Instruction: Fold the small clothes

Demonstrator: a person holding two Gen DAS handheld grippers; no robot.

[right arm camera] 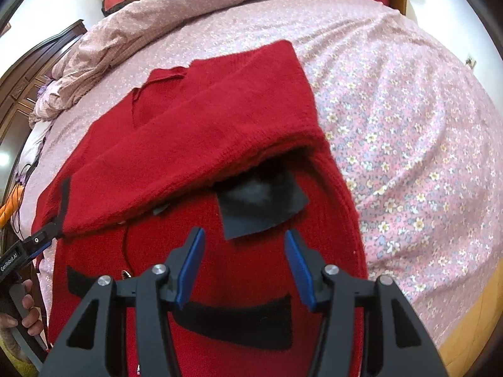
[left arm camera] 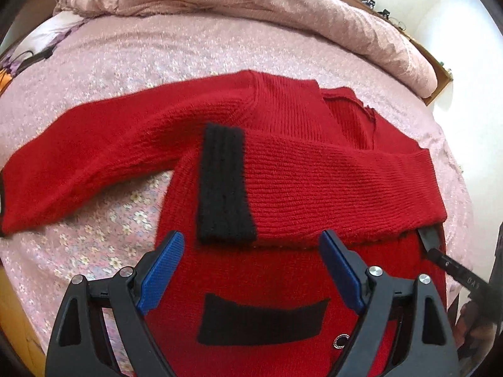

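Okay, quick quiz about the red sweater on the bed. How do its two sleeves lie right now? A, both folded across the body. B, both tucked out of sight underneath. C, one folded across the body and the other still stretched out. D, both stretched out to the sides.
C: one sleeve lies across the red sweater, its black cuff on the body, while the other sleeve stretches out over the floral bedsheet.
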